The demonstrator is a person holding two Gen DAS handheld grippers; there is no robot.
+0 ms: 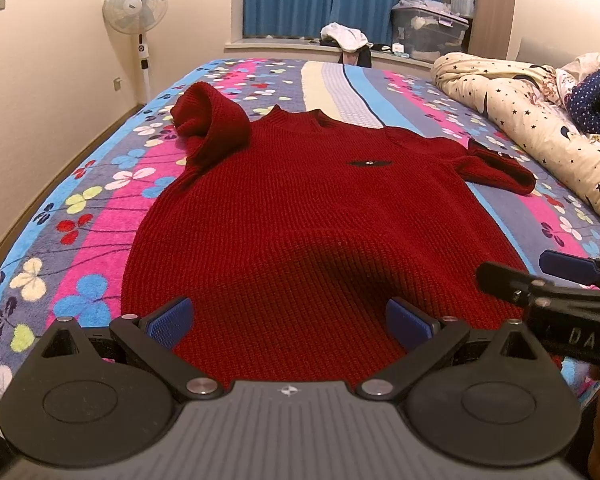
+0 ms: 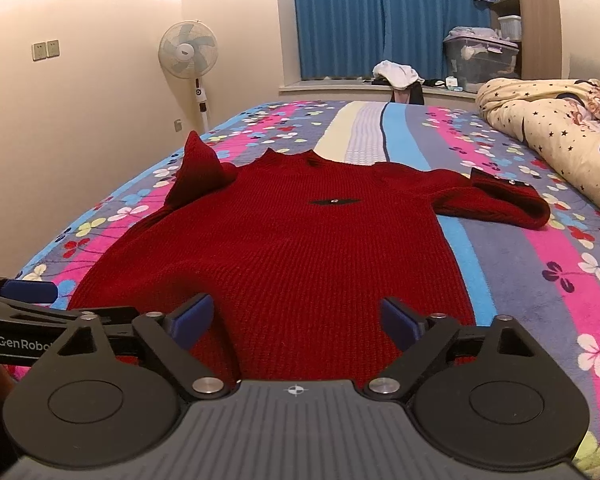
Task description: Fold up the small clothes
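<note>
A dark red knit sweater lies flat on the bed, collar at the far end, hem nearest me; it also shows in the right wrist view. Its left sleeve is bunched up; its right sleeve is folded across. My left gripper is open, blue pads just above the hem. My right gripper is open above the hem too, and shows at the right of the left wrist view. The left gripper's finger shows at the left edge of the right wrist view.
A flowered striped blanket covers the bed. A star-print quilt is rolled along the right side. A standing fan is by the left wall. A windowsill with clothes and a storage box lies beyond.
</note>
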